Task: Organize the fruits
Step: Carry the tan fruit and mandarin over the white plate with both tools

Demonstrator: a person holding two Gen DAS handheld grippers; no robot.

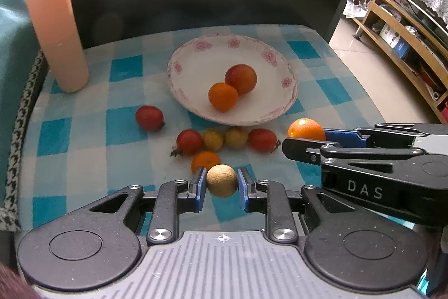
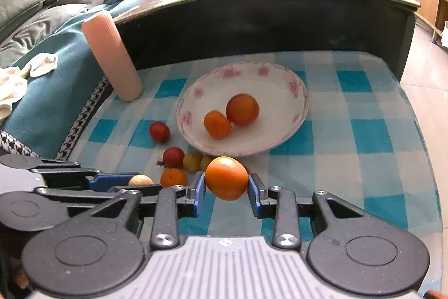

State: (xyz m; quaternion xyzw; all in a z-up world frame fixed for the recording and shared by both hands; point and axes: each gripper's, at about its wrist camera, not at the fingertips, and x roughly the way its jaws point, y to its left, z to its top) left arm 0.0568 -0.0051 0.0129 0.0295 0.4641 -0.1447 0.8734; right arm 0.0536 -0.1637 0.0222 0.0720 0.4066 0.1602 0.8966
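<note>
Left gripper (image 1: 222, 181) jaws slightly apart around tan fruit (image 1: 222, 180); gap visible | right gripper (image 2: 225, 182) jaws flanking orange (image 2: 226, 178); contact unclear | plate (image 1: 196, 69) beyond

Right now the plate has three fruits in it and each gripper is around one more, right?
Not quite. The plate holds two fruits, as the right wrist view shows. Each gripper does bracket one: left gripper the tan fruit, right gripper an orange.
</note>
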